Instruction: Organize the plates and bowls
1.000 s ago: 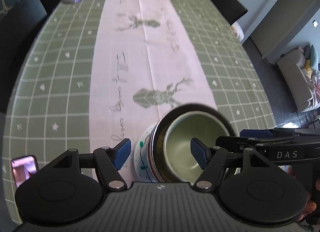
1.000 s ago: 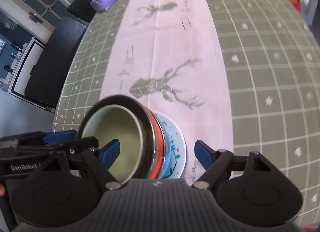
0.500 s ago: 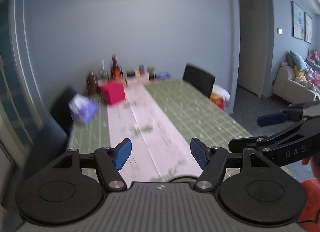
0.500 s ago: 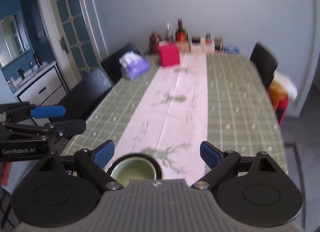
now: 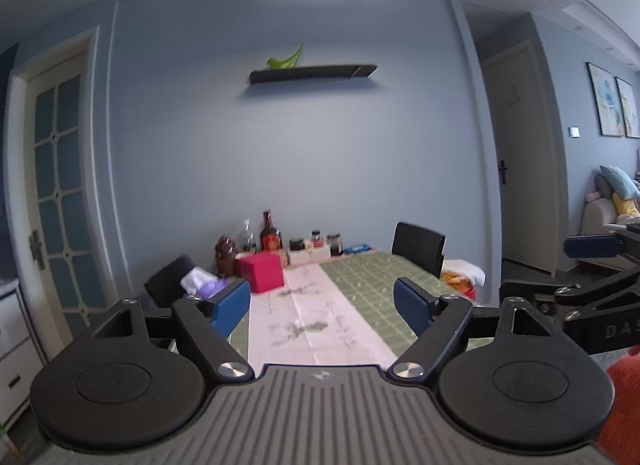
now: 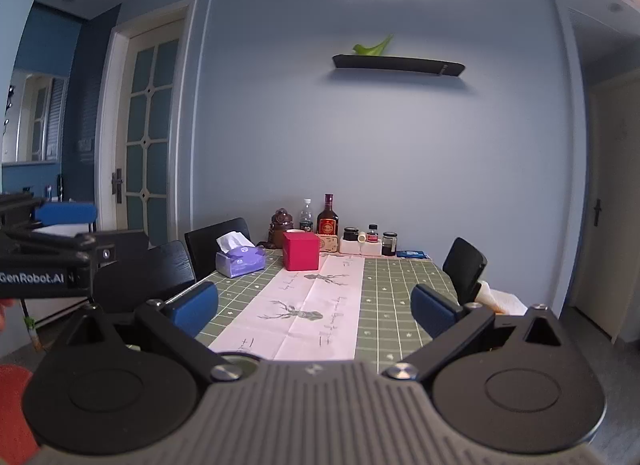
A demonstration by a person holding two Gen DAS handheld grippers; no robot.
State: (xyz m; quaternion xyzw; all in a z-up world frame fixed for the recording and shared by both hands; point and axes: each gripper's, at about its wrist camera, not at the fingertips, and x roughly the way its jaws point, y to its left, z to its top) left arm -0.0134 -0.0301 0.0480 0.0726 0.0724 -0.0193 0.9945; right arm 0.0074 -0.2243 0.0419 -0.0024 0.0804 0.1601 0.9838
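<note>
In the left wrist view the left gripper (image 5: 322, 305) points nearly level down the table (image 5: 368, 277); its jaws are opening, with only air between the blue pads (image 5: 230, 307). The right gripper (image 5: 592, 247) juts in at the right edge, marked "DAS" on its side, above an orange sleeve (image 5: 622, 405). No bowl or plate shows here, whereas a second ago the stacked bowls lay right between these pads. Far down the table stand a red box (image 5: 262, 271), a tissue pack (image 5: 204, 285) and bottles (image 5: 271, 235). In the right wrist view the right gripper (image 6: 314, 305) is also opening, with nothing between its pads. A sliver of the bowl (image 6: 238, 359) rim peeks over the gripper body, below and behind the left pad; a second ago it filled the lower left of this view, stacked on a plate. The left gripper (image 6: 66, 213) enters at the left, lettered "GenRobot.AI". The runner (image 6: 316, 317) carries deer prints and script too small to read, and the bottle labels are illegible.
</note>
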